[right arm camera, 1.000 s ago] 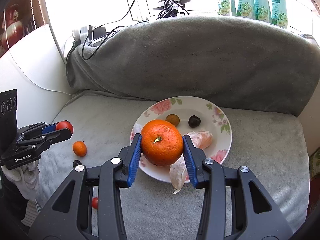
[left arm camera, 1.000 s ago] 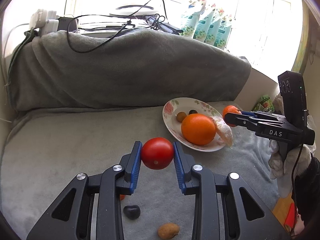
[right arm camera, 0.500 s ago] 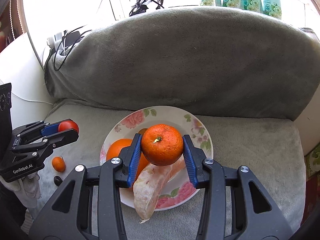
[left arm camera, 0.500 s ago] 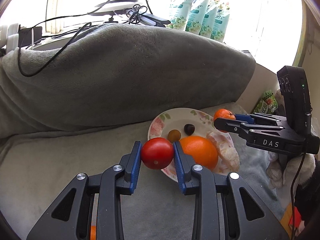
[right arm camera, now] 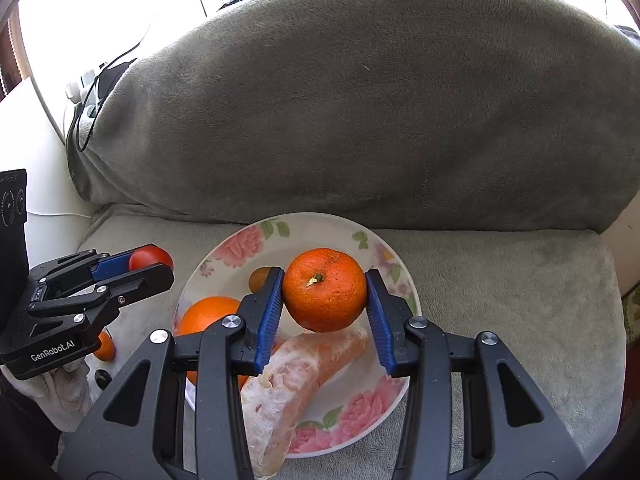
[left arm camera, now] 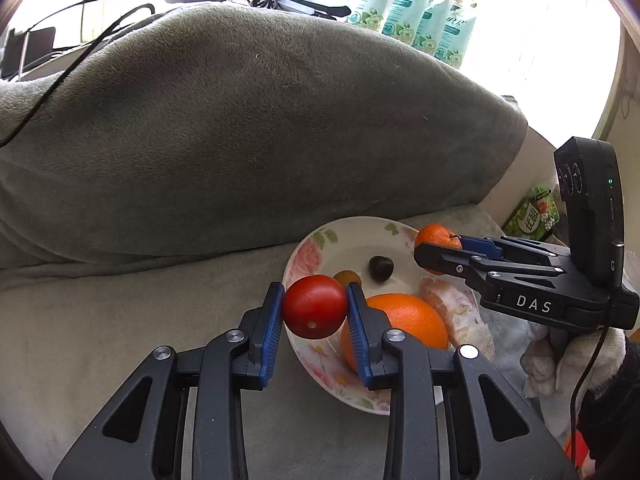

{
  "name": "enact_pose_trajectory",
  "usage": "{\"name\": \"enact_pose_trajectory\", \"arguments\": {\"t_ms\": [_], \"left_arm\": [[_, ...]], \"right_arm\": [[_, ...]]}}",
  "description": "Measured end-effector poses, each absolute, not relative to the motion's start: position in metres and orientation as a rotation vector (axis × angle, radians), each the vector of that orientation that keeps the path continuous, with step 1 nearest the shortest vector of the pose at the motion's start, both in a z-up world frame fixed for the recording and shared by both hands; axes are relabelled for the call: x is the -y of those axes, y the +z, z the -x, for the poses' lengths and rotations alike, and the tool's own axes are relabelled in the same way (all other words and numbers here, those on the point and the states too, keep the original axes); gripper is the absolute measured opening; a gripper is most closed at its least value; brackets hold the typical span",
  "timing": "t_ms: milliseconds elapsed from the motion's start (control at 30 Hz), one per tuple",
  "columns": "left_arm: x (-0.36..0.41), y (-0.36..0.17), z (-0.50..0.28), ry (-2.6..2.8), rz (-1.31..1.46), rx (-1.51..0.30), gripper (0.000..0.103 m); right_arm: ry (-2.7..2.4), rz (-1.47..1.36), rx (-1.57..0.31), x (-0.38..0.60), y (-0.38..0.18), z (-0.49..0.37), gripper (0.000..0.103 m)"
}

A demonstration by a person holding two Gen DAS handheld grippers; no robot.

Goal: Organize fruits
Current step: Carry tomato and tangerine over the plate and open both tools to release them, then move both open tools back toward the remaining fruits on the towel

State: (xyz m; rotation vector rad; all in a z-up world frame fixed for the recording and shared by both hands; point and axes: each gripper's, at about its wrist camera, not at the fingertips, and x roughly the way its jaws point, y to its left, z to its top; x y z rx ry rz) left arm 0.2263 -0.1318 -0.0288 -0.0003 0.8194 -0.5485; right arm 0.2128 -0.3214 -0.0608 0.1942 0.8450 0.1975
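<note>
The left gripper [left arm camera: 315,312] is hiding part of the big orange [left arm camera: 404,324] on the flowered plate [left arm camera: 304,256], low in the middle of the frame. It is pinching a shiny red tomato [left arm camera: 315,306] at the plate's left edge. The right gripper [right arm camera: 325,307] is squeezing a bumpy tangerine [right arm camera: 325,289] over the plate's middle.
</note>
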Motion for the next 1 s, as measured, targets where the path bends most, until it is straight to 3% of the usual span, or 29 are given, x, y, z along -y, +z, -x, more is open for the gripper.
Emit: {"name": "enact_pose_trajectory", "arguments": {"t_ms": [467,567,700,800,1000], "left_arm": [[0.140,-0.028,-0.235,-0.581,0.026,-0.834,0.030],[0.141,-0.026,-0.233,-0.590,0.017,-0.821,0.039],[0.141,-0.024,-0.232,-0.593,0.016,-0.812,0.062],[0.140,-0.023,-0.230,-0.600,0.014,-0.809,0.067],[0.141,-0.023,-0.228,-0.576,-0.017,-0.807,0.077]], "right_arm": [[0.199,-0.231,-0.841,0.329,-0.064,-0.214,0.046],[0.197,-0.247,-0.816,0.332,-0.059,-0.212,0.066],[0.184,-0.246,-0.800,0.334,-0.052,-0.210,0.070],[0.167,-0.241,-0.780,0.335,-0.048,-0.205,0.085],[0.152,-0.248,-0.775,0.337,-0.043,-0.203,0.092]]}}
